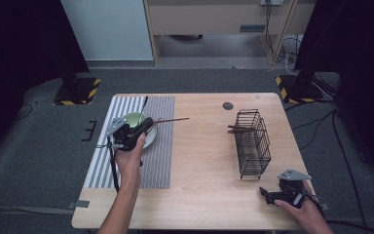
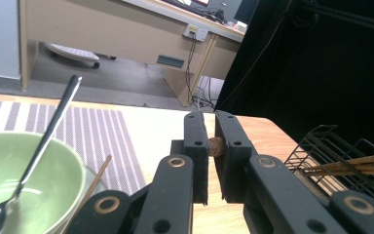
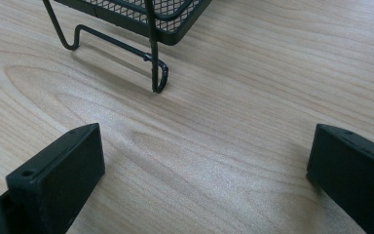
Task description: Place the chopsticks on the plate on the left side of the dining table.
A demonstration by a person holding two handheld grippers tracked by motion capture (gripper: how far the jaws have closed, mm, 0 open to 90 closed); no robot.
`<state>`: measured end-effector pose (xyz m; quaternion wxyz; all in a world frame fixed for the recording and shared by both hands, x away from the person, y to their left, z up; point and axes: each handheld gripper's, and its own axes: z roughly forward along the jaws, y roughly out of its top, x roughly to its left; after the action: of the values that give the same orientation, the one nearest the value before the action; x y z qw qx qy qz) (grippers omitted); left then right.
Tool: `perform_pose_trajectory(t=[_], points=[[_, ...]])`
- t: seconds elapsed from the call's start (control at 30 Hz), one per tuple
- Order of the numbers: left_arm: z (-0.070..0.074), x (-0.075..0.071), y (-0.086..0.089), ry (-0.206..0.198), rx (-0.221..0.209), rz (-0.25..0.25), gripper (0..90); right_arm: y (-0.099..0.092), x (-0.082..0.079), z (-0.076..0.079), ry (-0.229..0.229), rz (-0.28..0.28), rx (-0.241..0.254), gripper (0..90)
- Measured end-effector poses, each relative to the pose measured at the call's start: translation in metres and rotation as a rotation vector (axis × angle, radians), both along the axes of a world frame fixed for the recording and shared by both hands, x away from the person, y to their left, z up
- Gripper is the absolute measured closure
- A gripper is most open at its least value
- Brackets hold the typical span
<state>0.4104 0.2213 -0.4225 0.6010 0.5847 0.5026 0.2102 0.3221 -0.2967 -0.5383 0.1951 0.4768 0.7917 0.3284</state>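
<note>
A: Chopstick (image 1: 173,119), thin, brown and wooden, sits clamped in the left tool (image 2: 211,146), whose jaws are pressed together on its blunt end; that end shows as a small brown disc between the black pads.

B: Where does the stick lie, seen from above?

A: From the high view it runs out to the right of the left tool (image 1: 143,127), roughly level, above the edge of the grey-and-white striped placemat (image 1: 160,161) and the bare light wooden surface (image 1: 204,161). Just beside that tool stands the pale green round bowl (image 1: 135,119) on the placemat, with a long metal spoon (image 2: 39,146) leaning inside it. A second thin wooden stick (image 2: 93,183) rests against the bowl's near rim.

B: And the right tool?

A: The right tool (image 1: 272,196) rests low near the front right corner of the surface, its jaws wide apart with nothing but wood grain between them. The black wire basket (image 1: 253,141) stands just beyond it, its bent wire foot (image 3: 158,78) touching the surface, and brown wooden chopsticks (image 2: 355,165) poke out through its side.
</note>
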Motion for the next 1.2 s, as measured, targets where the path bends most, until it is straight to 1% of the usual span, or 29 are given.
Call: perform_pose_trajectory(t=[0.3, 0.43, 1.2], points=[[-0.011, -0.006, 0.018, 0.015, -0.008, 0.032, 83.8, 0.0, 0.0, 0.0, 0.0, 0.0, 0.0, 0.3], [-0.015, -0.008, 0.022, 0.022, -0.011, 0.041, 83.9, 0.0, 0.0, 0.0, 0.0, 0.0, 0.0, 0.3], [-0.029, -0.016, 0.036, 0.044, 0.007, 0.065, 83.8, 0.0, 0.0, 0.0, 0.0, 0.0, 0.0, 0.3]])
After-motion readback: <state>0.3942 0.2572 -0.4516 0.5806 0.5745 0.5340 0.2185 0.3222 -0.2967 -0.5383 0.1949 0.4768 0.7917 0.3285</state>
